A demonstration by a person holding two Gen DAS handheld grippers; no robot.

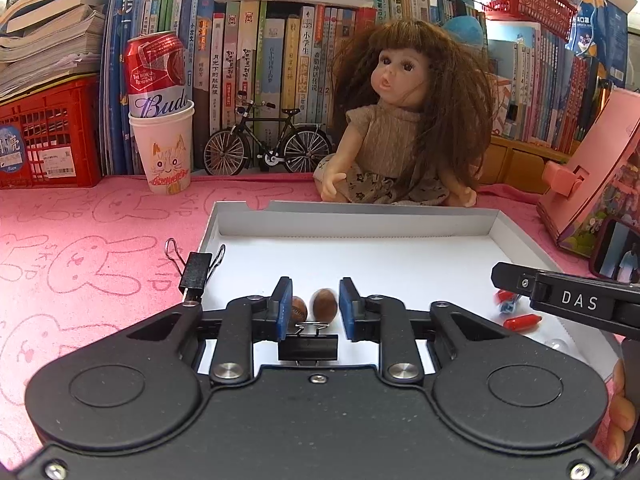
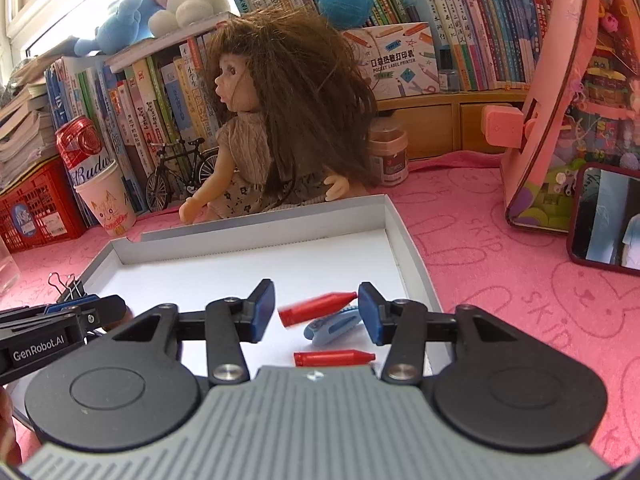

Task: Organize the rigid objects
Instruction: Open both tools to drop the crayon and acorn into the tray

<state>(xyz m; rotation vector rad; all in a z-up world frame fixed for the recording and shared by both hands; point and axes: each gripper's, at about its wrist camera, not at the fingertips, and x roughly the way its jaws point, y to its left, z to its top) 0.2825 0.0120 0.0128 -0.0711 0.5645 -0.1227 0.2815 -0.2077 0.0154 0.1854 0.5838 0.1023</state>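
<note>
A shallow white box lid lies on the pink cloth. My left gripper is open over its near left part; two brown nuts lie between the fingers and a black binder clip lies just below. Another black binder clip sits on the lid's left rim. My right gripper is open over the lid's near right part. A blurred red crayon-like piece is between its fingers, above a blue clip. A second red piece lies nearer.
A doll sits behind the lid. A paper cup with a red can, a toy bicycle, a red crate and rows of books stand at the back. A pink toy box and a phone are at the right.
</note>
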